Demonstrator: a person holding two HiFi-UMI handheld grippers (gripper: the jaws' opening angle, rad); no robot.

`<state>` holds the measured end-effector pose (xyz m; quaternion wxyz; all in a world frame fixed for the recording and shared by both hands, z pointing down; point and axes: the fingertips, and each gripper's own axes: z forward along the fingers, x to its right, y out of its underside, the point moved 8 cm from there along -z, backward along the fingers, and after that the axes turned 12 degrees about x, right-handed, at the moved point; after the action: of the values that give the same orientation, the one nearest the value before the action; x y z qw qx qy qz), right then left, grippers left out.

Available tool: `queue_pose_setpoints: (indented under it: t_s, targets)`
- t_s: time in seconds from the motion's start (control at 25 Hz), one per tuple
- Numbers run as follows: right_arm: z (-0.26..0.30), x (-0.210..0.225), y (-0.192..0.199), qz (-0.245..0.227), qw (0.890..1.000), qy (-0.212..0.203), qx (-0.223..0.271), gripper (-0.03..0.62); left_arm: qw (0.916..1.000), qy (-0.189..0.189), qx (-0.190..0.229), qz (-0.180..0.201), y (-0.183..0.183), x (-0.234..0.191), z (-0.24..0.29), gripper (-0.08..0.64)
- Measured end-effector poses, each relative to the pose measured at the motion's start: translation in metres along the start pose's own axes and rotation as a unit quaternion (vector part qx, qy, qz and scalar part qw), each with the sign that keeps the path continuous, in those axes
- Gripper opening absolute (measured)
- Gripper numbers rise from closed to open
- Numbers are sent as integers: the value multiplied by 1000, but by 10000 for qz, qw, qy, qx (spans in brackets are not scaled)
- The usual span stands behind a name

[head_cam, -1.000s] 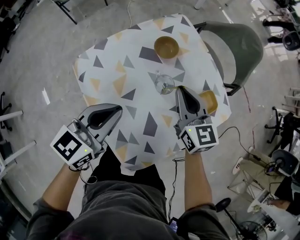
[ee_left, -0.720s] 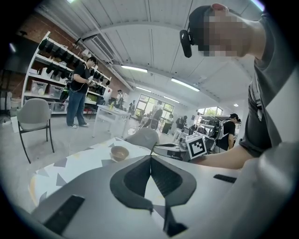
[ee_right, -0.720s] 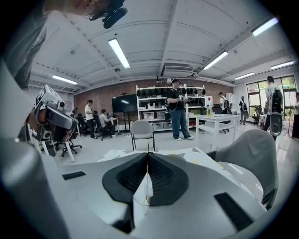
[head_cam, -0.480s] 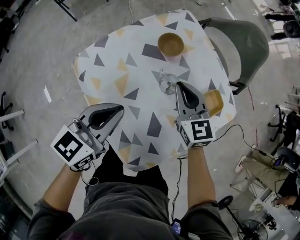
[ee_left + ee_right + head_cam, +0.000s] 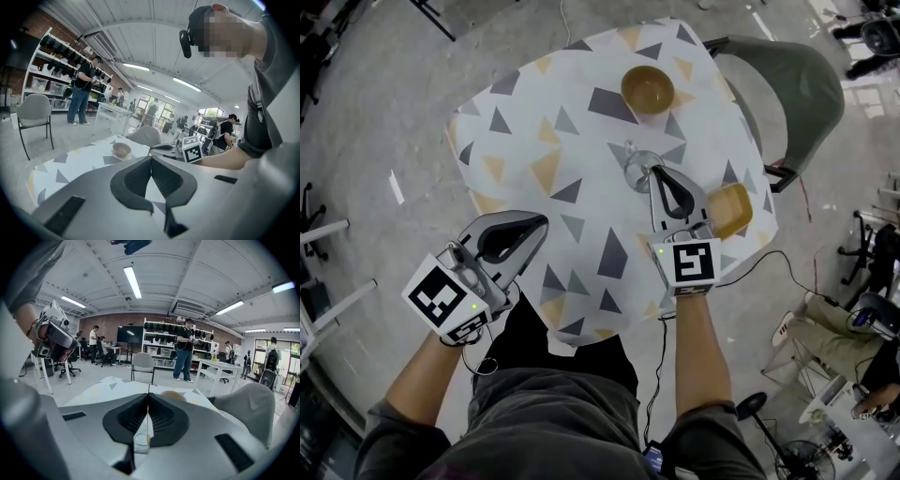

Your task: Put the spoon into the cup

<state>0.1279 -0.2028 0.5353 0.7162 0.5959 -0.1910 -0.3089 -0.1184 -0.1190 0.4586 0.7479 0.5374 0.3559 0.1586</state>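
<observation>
A clear glass cup [image 5: 636, 172] stands near the middle of the patterned table [image 5: 534, 122]. My right gripper [image 5: 656, 172] is at the cup's right rim, shut on the thin spoon [image 5: 148, 436]. In the right gripper view the handle runs up between the closed jaws of the right gripper [image 5: 149, 397], and the spoon's gold end hangs inside the cup [image 5: 140, 445]. My left gripper [image 5: 536, 222] hovers over the table's front left edge, away from the cup. In its own view the left gripper [image 5: 151, 158] is shut with nothing in it.
A wooden bowl [image 5: 647, 89] sits at the table's far side, and a second wooden dish [image 5: 734, 208] lies by the right edge beside my right gripper. A grey-green chair [image 5: 797, 89] stands at the far right corner. People and shelves are far behind.
My right gripper has edged closer to the cup with the spoon. The gold spoon end seen slanting over the rim a second ago no longer shows in the head view. The left gripper stays put.
</observation>
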Motion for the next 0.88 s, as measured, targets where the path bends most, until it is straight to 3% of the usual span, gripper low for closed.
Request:
queue_pose_setpoints:
  t_s: [0.36,0.88]
  targets:
    - [3,-15,9,-435,9987,45,-251,23,10000,7,3,-65,6,-3,-3,17]
    - [3,-40,13,-549,9979,-100,-326,25,9999,79,36,-118,7,-3,-4,16]
